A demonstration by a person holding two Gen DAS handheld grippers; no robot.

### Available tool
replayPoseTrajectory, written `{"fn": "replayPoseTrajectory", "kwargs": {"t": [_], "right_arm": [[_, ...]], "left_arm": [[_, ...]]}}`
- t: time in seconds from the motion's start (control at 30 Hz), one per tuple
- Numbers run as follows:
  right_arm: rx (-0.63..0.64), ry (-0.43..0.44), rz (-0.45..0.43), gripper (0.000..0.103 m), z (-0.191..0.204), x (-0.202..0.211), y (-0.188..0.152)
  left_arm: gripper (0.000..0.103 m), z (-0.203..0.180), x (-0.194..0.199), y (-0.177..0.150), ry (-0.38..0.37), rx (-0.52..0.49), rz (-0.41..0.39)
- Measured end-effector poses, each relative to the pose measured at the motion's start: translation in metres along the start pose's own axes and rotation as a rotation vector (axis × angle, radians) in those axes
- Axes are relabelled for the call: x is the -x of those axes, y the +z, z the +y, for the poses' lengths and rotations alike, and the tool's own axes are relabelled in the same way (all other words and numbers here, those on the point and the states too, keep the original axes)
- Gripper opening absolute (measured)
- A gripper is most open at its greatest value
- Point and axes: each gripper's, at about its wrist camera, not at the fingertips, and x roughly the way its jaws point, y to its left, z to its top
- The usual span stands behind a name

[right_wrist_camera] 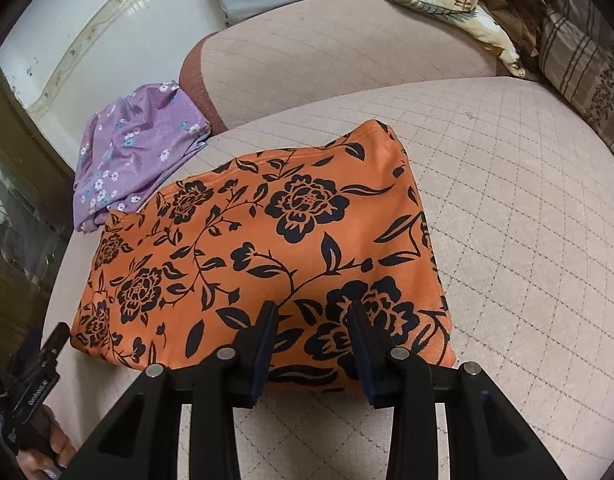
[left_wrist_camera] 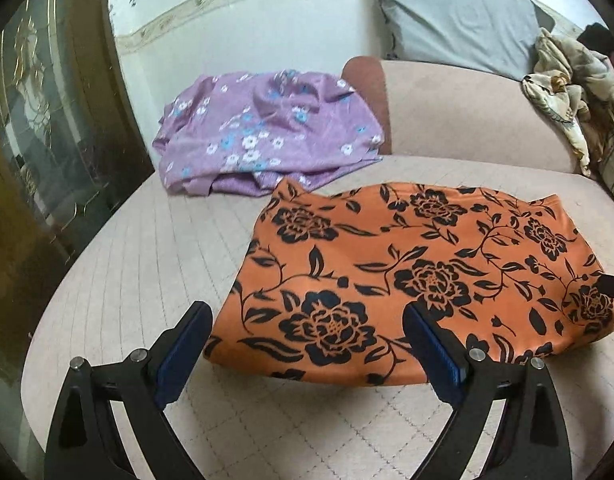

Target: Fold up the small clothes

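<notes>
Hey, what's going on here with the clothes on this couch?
A person is folding small clothes on a sofa seat with two hand-held grippers. An orange cloth with black flowers lies folded into a rough rectangle. The left hand-held gripper is open at its near edge, gripping nothing. The right hand-held gripper hovers over the near edge, jaws partly open, nothing visibly pinched. A crumpled purple floral cloth waits behind.

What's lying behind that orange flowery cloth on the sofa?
Behind the orange cloth lies a crumpled purple floral garment on the sofa seat, its near edge close to the orange cloth's far corner. Whether the two overlap, or anything sits beneath them, is hidden.
</notes>
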Motion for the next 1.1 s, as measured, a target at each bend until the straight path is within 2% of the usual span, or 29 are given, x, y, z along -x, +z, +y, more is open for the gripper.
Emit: {"fn": "replayPoseTrajectory", "kwargs": {"t": [0.3,0.53,0.73,0.87,1.1], "right_arm": [[0.005,0.006,0.001,0.039,0.011,-0.021,0.013],[0.047,-0.042,0.096,0.039,0.022,-0.054,0.009],[0.062,-0.051,0.102,0.04,0.021,-0.063,0.01],[0.061,-0.042,0.106,0.041,0.02,-0.064,0.01],[0.047,-0.024,0.107,0.041,0.018,-0.065,0.01]], "left_arm": [[0.096,0.002,-0.018,0.003,-0.002,-0.007,0.027],[0.096,-0.007,-0.041,-0.001,-0.01,-0.028,0.076],[0.096,-0.011,-0.062,-0.008,-0.03,-0.024,0.158],[0.096,-0.007,-0.082,-0.019,-0.063,-0.007,0.251],[0.1,-0.01,-0.083,-0.028,-0.074,-0.058,0.199]]}}
